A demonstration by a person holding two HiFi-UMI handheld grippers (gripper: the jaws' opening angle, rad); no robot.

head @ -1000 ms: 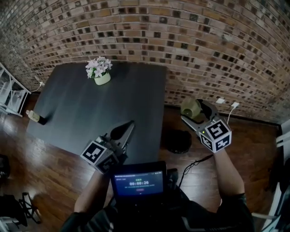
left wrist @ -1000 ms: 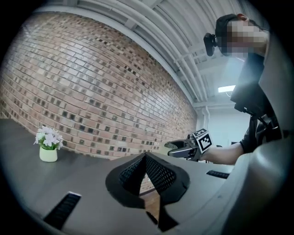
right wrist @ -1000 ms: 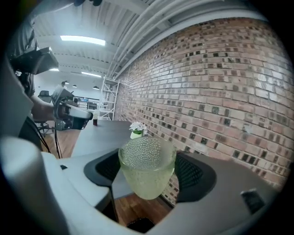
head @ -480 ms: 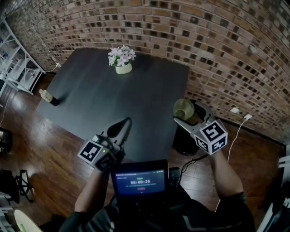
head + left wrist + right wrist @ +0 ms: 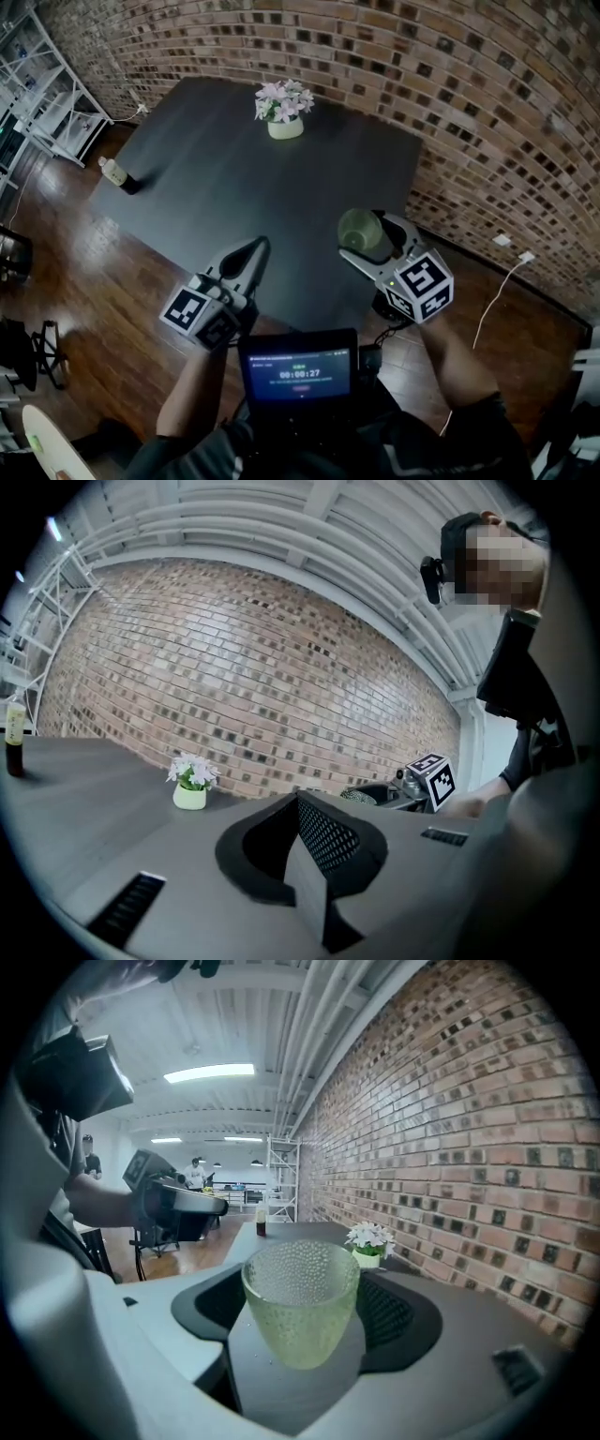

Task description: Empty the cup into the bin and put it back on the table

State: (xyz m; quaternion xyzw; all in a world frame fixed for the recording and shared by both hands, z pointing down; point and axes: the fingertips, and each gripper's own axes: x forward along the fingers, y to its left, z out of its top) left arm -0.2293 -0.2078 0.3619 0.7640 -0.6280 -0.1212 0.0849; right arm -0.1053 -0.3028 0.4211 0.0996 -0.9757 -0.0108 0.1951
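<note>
Fingers of right gripper [image 5: 305, 1321] clasp the green cup [image 5: 300, 1283]; left gripper's [image 5: 302, 846] are closed.

— Where's the head view looking from?
— High overhead, steeply down onto the dark grey square table [image 5: 234, 187]; red-brown brick wall [image 5: 450, 75] at twelve o'clock.
— And the gripper views?
— Low, close behind their own jaws, roughly level across the tabletop. All three share the small pale pot of white flowers [image 5: 285, 108].

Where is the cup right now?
The cup is upright, gripped by the right gripper, right of centre in the head view, above the right side of the table near the brick wall.
</note>
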